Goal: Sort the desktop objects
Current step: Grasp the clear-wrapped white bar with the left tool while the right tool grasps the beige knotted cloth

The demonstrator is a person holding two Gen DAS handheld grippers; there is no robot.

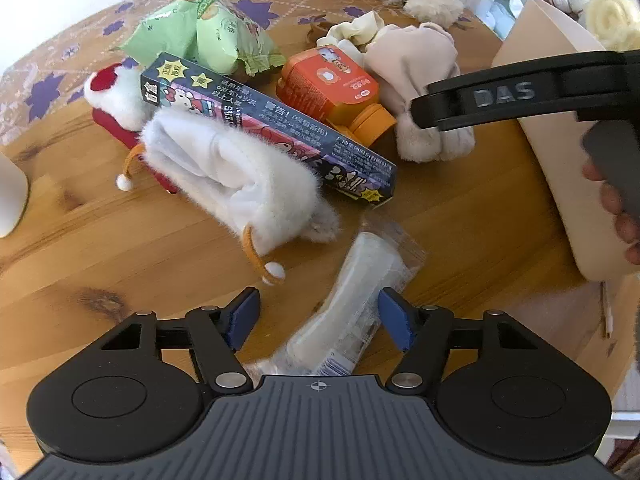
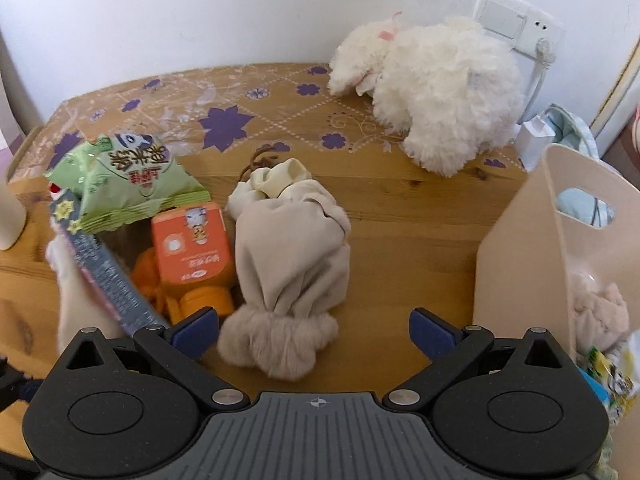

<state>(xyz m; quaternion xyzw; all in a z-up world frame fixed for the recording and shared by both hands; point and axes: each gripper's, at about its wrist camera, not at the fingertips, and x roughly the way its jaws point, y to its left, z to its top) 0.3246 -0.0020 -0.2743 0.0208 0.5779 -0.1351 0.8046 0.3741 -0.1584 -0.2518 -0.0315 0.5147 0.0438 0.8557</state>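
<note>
Over the wooden table [image 1: 460, 216] we see both hand-held tongs tipped steeply downward toward the clutter. Our left gripper [image 1: 318, 320] has its blue-padded jaws standing wide, one pad on either side of a white item sealed in a clear plastic wrapper [image 1: 356, 292] that lies flat on the wood; the pads do not press on it, and nothing is held. Just beyond it lies a fluffy white drawstring pouch with orange cord ends [image 1: 240, 184], resting against a long dark printed cardboard box with cartoon figures [image 1: 280, 120]. Behind these sit an orange plastic bottle lying on its side [image 1: 332, 88] and a green foil snack bag [image 1: 204, 36].

In the left view, the right tool's black arm crosses the upper right, with a person's fingers [image 1: 616, 208] wrapped round its grey handle, in front of a beige plastic storage bin with a cut-out handle [image 2: 520, 248].

Our right gripper [image 2: 314, 330] also stands wide apart and empty, its jaws hovering over the furry end of a beige fabric pouch [image 2: 292, 248] lying between the bottle and the bin. A fluffy white plush toy [image 2: 436, 84] rests at the table's back edge near the wall.
</note>
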